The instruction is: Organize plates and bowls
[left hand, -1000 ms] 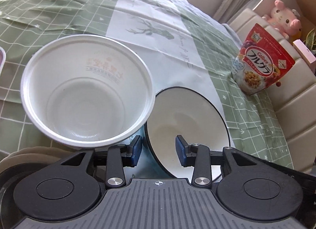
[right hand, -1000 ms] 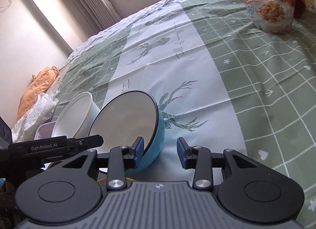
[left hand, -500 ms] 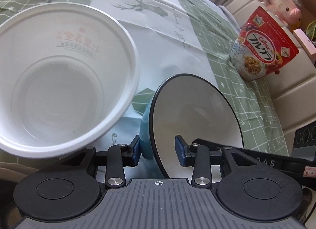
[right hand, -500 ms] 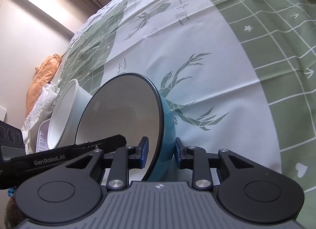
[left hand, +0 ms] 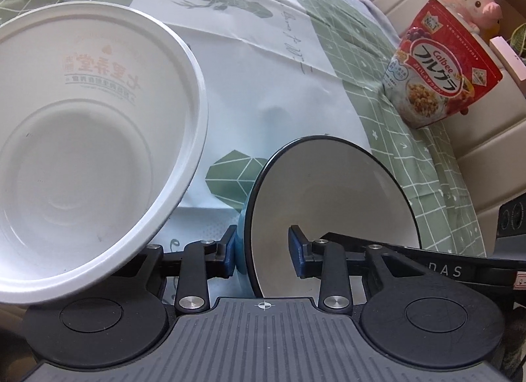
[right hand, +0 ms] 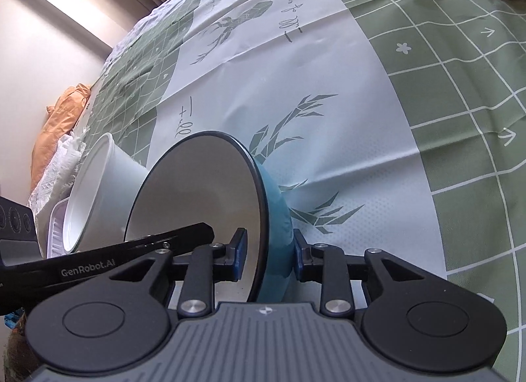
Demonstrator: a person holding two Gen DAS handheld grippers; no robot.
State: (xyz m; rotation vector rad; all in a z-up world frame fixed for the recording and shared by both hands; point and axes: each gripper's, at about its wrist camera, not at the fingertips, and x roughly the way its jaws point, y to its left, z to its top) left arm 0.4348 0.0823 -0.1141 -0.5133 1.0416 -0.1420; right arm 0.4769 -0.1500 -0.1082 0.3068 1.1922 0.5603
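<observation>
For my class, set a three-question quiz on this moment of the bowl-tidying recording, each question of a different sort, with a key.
1. True or false: the right hand-held gripper has one finger inside the blue bowl and one outside its wall.
2. Multiple choice: the white plastic bowl is (A) empty, (B) full of cereal, (C) covered by a lid.
3. Fill in: the red cereal bag stands on the green checked ______.

Key
1. True: the rim sits between its fingers.
2. A.
3. Tablecloth.
</observation>
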